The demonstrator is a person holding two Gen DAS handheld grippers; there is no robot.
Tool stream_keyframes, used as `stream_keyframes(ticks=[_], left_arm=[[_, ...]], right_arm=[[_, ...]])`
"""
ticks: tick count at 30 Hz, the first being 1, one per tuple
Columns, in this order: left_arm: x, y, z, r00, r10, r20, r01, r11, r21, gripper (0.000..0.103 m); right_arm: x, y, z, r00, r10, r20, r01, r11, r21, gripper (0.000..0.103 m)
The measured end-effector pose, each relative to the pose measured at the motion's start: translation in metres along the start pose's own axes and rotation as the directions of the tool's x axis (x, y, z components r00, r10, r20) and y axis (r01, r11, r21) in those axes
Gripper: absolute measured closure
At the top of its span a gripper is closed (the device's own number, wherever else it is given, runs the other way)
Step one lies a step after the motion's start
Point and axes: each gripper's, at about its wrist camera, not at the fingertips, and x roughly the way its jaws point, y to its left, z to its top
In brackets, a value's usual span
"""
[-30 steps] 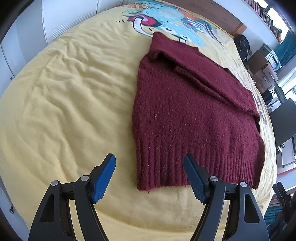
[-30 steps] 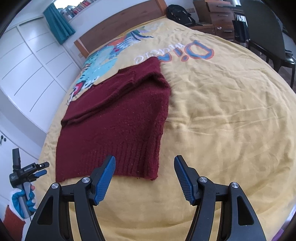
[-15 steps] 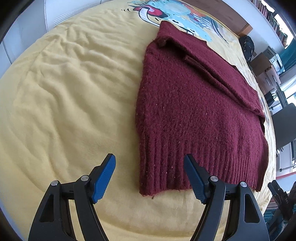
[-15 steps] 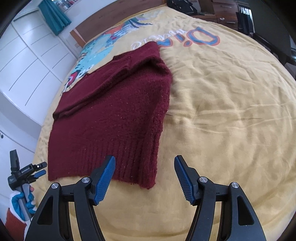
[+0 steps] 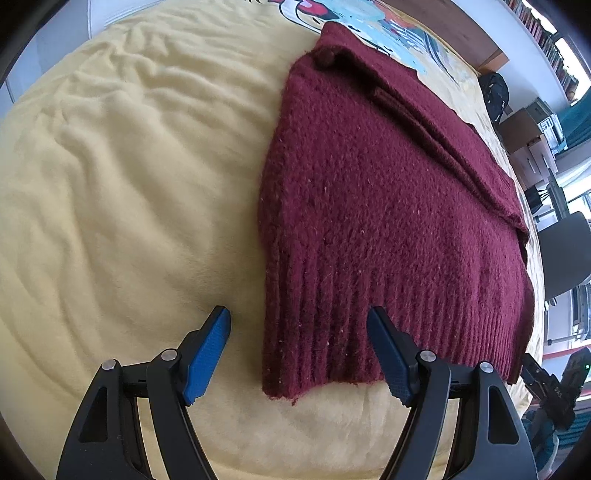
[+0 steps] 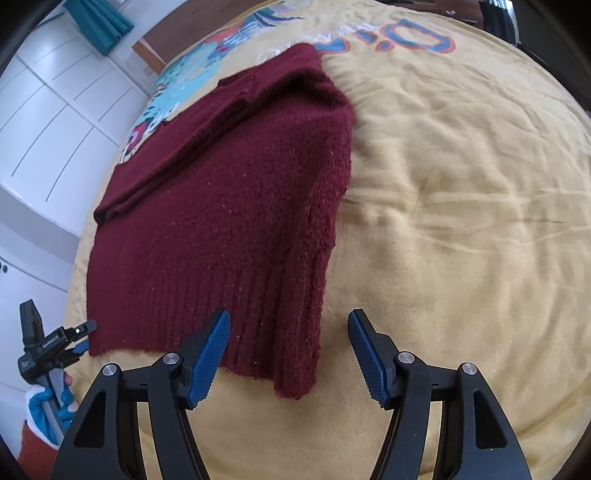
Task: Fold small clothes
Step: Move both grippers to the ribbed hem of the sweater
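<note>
Maroon knitted wool sweater (image 5: 388,206) lay flat on the bed, on a wrinkly yellow fleece blanket (image 5: 122,177) with a colourful cartoon print up by the wooden headboard (image 5: 454,33). It looked partly folded already, sleeves tucked in across the top, ribbed hem facing the cameras.

Left tool (image 5: 299,325) was pointing steeply down at the sweater's near left corner. Its blue-padded jaws were spread wide and pinching nothing: one pad over bare blanket, the other over the ribbed hem, with the corner of the hem between them. Couldn't tell whether the pads touched the fabric.

Right tool (image 6: 290,328) was doing the mirror job at the near right corner, jaws also spread with nothing gripped. Left pad sat over the ribbing, right pad over the blanket, sweater edge in between.

In the right wrist view you could see the left tool off in the lower left, held by a hand in a blue glove (image 6: 48,406). White cupboard doors (image 6: 48,122) and a teal curtain (image 6: 99,22) were behind that.
</note>
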Motion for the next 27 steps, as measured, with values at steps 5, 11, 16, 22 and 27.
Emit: stream_keyframes(ticks=[5, 11, 16, 22, 27], left_arm=[[0.003, 0.0, -0.001, 1.0, -0.026, -0.007, 0.026, 1.0, 0.001, 0.032], [0.004, 0.004, -0.005, 0.999, -0.041, -0.008, 0.041, 0.999, 0.0, 0.032], [0.007, 0.004, 0.0, 0.998, -0.062, -0.008, 0.062, 0.998, -0.011, 0.032], [0.008, 0.001, -0.001, 0.995, -0.098, -0.013, 0.098, 0.995, -0.009, 0.033], [0.01, -0.001, 0.0, 0.993, -0.117, -0.018, 0.117, 0.993, -0.003, 0.033]], right_arm=[[0.006, 0.002, 0.001, 1.0, -0.001, -0.017, 0.001, 1.0, -0.013, 0.035], [0.01, 0.003, 0.003, 1.0, 0.002, -0.028, -0.002, 1.0, -0.02, 0.035], [0.013, 0.007, 0.003, 0.999, 0.009, -0.036, -0.01, 0.999, -0.034, 0.035], [0.014, 0.007, 0.005, 0.999, 0.02, -0.042, -0.021, 0.999, -0.039, 0.035], [0.015, 0.007, 0.006, 0.999, 0.027, -0.043, -0.029, 0.999, -0.039, 0.035]])
